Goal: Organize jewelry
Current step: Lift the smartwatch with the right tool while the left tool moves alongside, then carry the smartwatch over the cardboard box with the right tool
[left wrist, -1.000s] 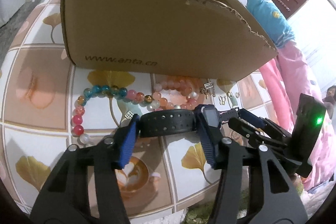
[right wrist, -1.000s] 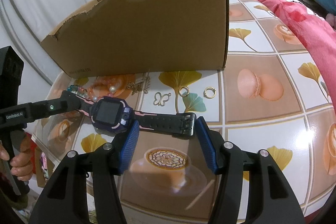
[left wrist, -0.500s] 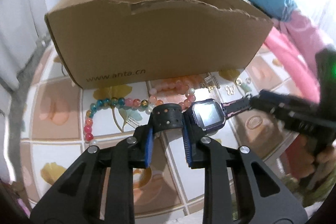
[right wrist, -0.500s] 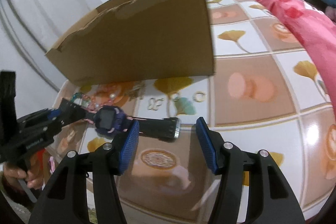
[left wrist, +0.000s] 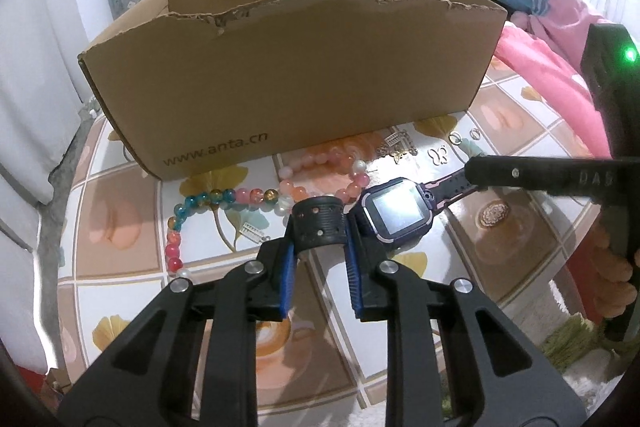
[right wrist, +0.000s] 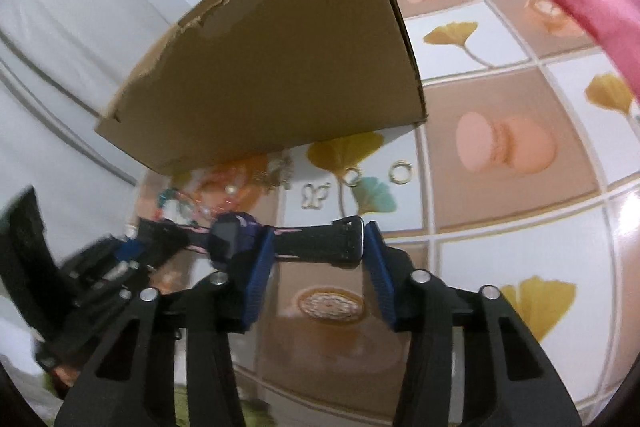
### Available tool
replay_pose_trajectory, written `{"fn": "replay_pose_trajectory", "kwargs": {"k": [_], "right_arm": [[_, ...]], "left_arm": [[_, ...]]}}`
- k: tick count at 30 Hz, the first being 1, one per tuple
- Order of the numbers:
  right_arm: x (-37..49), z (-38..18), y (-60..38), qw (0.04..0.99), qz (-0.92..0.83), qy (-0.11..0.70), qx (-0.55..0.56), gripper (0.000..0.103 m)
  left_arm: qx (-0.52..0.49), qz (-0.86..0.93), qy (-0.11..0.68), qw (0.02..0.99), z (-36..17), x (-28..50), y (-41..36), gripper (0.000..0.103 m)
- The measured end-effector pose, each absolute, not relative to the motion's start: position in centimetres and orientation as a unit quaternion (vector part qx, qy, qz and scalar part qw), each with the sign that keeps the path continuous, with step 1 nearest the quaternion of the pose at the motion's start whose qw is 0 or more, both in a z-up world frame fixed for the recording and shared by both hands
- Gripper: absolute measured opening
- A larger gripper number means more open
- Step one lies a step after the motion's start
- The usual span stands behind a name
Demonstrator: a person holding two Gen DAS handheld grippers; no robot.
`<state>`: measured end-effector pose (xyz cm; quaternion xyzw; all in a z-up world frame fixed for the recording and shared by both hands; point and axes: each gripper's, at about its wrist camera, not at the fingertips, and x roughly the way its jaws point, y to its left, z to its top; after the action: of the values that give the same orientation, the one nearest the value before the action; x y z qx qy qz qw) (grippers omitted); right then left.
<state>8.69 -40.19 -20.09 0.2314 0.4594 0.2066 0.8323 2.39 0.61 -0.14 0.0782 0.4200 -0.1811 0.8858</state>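
From the left wrist view, your left tool (left wrist: 320, 247) pinched the black strap of the smartwatch (left wrist: 394, 209), holding it above the tiled surface (left wrist: 120, 219), near the cardboard box (left wrist: 288, 67). The right tool (left wrist: 476, 173) sat at the far strap end; whether it gripped there, you could not tell. A short bite on the strap could have let the watch twist out onto the bead bracelet (left wrist: 224, 197).

From the right wrist view, your right tool (right wrist: 318, 247) stood spread around the strap, not squeezing it. Pulling away carelessly could have snagged the strap and dragged the watch onto the ring earrings (right wrist: 400, 173).
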Motion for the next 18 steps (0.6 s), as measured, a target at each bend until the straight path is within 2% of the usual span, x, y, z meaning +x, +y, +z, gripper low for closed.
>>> {"fn": "replay_pose_trajectory", "kwargs": {"k": [1,3,6,8,13,18], "right_arm": [[8.7,-20.5,-40.5,0.817,0.226,0.460,0.265,0.029],[8.4,-20.7,-40.8,0.806,0.246,0.451,0.294,0.027],[8.1,-20.0,-40.2,0.826,0.230,0.443,0.261,0.019],[7.8,-19.4,-39.6,0.840,0.219,0.437,0.234,0.007],[6.5,-16.9,-37.0,0.885,0.196,0.403,0.124,0.006],[5.0,-15.1,-36.5,0.902,0.200,0.376,0.076,0.006]], "left_arm": [[0.077,-0.182,0.420,0.886,-0.2,2.4,0.4,0.020],[0.078,-0.183,0.420,0.885,-0.3,2.5,0.4,0.020],[0.078,-0.184,0.420,0.886,-0.4,2.5,0.5,0.020],[0.078,-0.183,0.419,0.886,-0.5,2.5,0.4,0.020],[0.078,-0.186,0.413,0.888,-0.6,2.3,0.4,0.020],[0.071,-0.186,0.405,0.892,-0.3,1.9,0.7,0.019]]}}
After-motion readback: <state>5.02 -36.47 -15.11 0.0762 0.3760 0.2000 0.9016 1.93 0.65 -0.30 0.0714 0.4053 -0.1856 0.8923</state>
